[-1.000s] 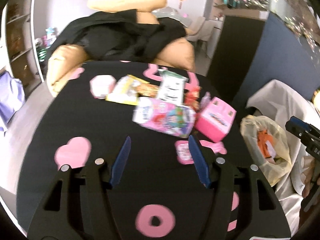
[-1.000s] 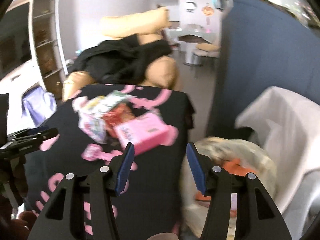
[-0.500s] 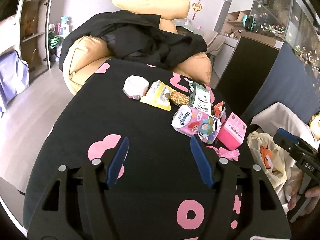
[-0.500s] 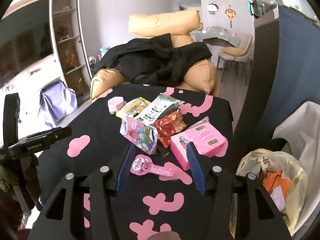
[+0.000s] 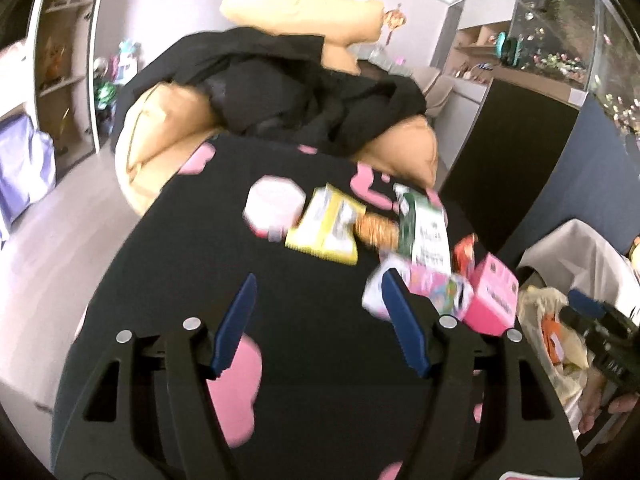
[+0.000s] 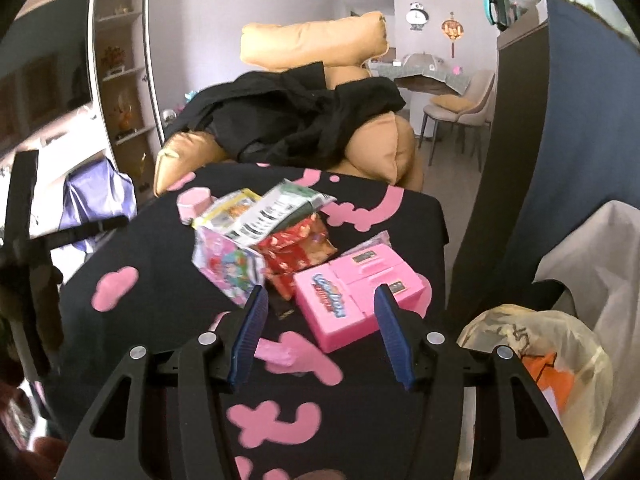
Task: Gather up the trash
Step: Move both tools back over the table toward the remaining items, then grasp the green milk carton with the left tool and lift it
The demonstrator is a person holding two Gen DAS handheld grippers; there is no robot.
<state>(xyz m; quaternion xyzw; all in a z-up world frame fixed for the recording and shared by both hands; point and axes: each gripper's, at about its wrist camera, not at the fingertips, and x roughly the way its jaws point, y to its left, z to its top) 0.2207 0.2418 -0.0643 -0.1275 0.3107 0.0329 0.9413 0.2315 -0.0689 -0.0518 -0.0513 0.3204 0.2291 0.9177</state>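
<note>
Jaws: left gripper (image 5: pixel 320 320) spread wide, nothing between the blue fingers; right gripper (image 6: pixel 318 328) likewise spread and empty, hanging over the near edge of the table.

Table (image 6: pixel 160 248): black cloth with pink shapes. Litter lies in one cluster toward its far right part.

Contents, left to right in the right wrist view:
- Pink round tub (image 6: pixel 194 202), at the far left of the cluster.
- Yellow snack packet (image 6: pixel 230 210), touching the tub.
- Green-and-white wrapper (image 6: pixel 276 210), lying across the yellow packet.
- Cartoon-printed tissue pack (image 6: pixel 228 266), in front of the wrapper.
- Red foil packet (image 6: pixel 296 248), between the tissue pack and the pink box.
- Pink box (image 6: pixel 356 292), nearest item, sitting just beyond the right gripper's fingertips.

Off the table, right: translucent trash bag (image 6: pixel 536 364) holding orange scraps, standing open just beside the table's edge.

Behind the table: tan sofa (image 6: pixel 384 152) with a black garment (image 6: pixel 304 120) heaped on it.
</note>
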